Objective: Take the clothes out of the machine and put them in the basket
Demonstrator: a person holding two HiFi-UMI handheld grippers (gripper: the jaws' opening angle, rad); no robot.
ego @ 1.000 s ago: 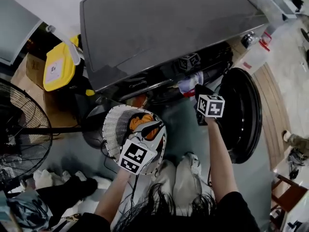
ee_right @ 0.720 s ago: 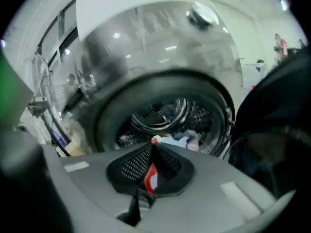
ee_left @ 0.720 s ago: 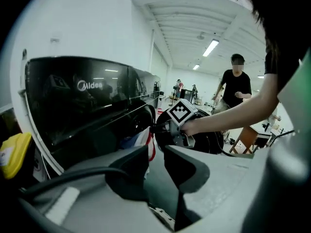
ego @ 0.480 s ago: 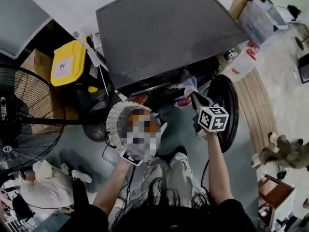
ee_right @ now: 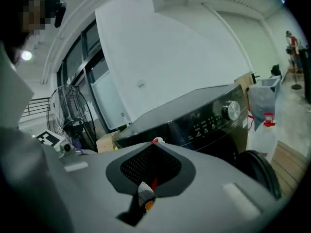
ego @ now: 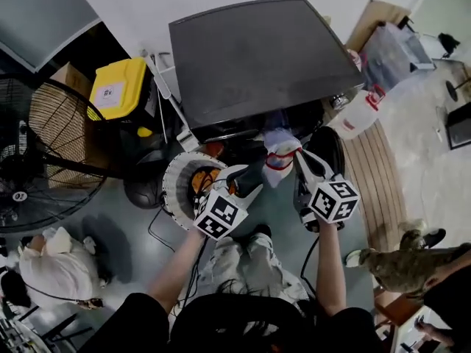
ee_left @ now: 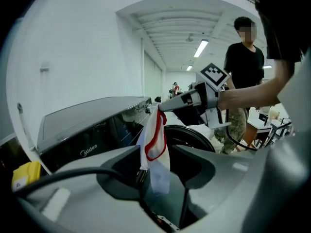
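Note:
A white garment with red trim (ego: 276, 151) hangs in front of the dark grey washing machine (ego: 257, 57), above its open round door (ego: 329, 147). My right gripper (ego: 296, 154) is shut on the garment's top edge; a scrap of the garment (ee_right: 156, 141) shows at its closed tips (ee_right: 155, 142). In the left gripper view the garment (ee_left: 154, 135) dangles from the right gripper (ee_left: 160, 108) down into the gap of my left gripper (ee_left: 156, 147), which stands open. The left gripper (ego: 246, 179) hovers over the white basket (ego: 173, 191), which holds orange clothes (ego: 202, 179).
A yellow container (ego: 118, 87) and a big floor fan (ego: 37, 153) stand left of the machine. A clear jug (ego: 360, 112) sits at its right. A person in camouflage trousers (ego: 401, 259) is at lower right. White cloth (ego: 44, 263) lies on the floor at left.
Both grippers have risen. The right one has lifted the white garment up from the door opening, and the left one has come up from the basket toward it.

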